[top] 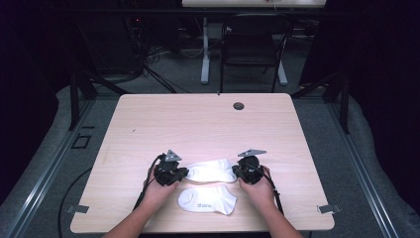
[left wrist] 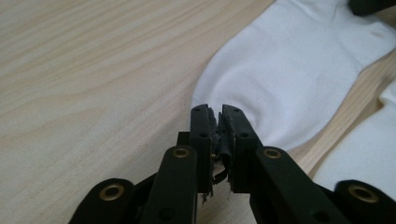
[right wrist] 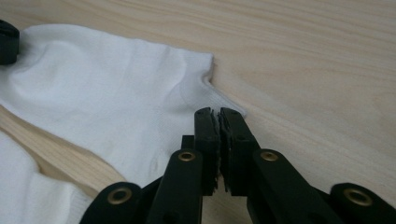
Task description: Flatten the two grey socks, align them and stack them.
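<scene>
We read this as a lab or studio. Dark curtained walls, floor cables [top: 148, 64], a lone bench [top: 198, 119], and a folding chair [top: 252, 44].

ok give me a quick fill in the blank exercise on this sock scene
1. The two socks on the table are ____ in colour.
2. The left gripper and the right gripper are at opposite ends of the ____ sock, counted from the person.
3. The nearer sock lies ____ the person's two hands.
4. At the table's far edge sits a small round dark ____.

Missing words: white; farther; between; hole
</scene>
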The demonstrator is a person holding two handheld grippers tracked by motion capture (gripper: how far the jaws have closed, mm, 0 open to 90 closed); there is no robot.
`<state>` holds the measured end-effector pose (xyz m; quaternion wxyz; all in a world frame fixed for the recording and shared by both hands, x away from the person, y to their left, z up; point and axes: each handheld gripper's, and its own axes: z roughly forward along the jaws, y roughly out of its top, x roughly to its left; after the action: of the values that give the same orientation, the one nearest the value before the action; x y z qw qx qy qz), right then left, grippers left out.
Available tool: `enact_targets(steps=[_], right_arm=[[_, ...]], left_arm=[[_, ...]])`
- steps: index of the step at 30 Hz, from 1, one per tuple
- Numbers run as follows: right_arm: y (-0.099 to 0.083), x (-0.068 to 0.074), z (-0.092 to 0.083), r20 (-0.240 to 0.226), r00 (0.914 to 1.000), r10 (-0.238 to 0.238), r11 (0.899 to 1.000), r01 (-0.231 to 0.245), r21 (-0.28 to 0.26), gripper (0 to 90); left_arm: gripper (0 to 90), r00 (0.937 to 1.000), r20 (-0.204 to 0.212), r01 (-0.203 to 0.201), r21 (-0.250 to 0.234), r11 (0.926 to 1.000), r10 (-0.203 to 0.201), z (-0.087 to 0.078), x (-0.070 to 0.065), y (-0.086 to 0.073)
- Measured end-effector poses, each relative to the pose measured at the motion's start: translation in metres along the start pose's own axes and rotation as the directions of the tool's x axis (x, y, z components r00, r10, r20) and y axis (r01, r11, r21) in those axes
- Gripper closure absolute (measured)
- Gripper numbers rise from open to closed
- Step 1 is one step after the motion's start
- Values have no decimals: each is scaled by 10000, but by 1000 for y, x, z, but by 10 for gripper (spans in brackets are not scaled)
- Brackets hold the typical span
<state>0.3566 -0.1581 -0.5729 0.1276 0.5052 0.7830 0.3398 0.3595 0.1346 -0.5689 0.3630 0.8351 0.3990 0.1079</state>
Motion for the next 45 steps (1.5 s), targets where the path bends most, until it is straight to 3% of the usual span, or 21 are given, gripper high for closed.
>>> enact_targets(steps=[5, 9, 16, 19, 24, 27, 32, 41, 45], right_arm=[[7, 0, -6, -48, 9999, -124, 9993, 122, -347, 757], [11, -4, -9, 134, 9999, -67, 9966, 78, -815, 651], [7, -13, 3, 209, 9997, 140, 9999, -140, -23, 578], [6, -14, 4, 177, 9998, 46, 9999, -44, -144, 607], [5, -9, 4, 83, 9997, -250, 9997, 250, -8, 780], [4, -7, 4, 9, 9991, -428, 9991, 428, -18, 860], [5, -3, 0, -127, 9980, -618, 9981, 617, -69, 875], [10, 3, -16, -472, 9968, -647, 9964, 619, -572, 878], [16, 6, -21, -363, 9956, -859, 9939, 831, -728, 879]], left_arm=[[702, 9995, -31, 319, -487, 9983, -321, -9, 8, 7], [638, 9989, -155, 428, -265, 9987, -432, -6, 13, 8], [632, 9987, -243, 457, 303, 9985, -449, 9, 15, 5], [693, 9993, -240, 296, 253, 9992, -290, 11, 11, 5], [860, 9999, -131, -41, 306, 9995, 45, 12, 6, 5], [891, 9998, -138, -144, 324, 9994, 148, 12, 5, 5], [896, 10000, -73, -12, 206, 9998, 13, 9, 5, 6], [897, 9998, 110, -188, -286, 9994, 191, -10, 1, 16], [897, 9998, 198, 35, -435, 9990, -26, -15, 3, 17]])
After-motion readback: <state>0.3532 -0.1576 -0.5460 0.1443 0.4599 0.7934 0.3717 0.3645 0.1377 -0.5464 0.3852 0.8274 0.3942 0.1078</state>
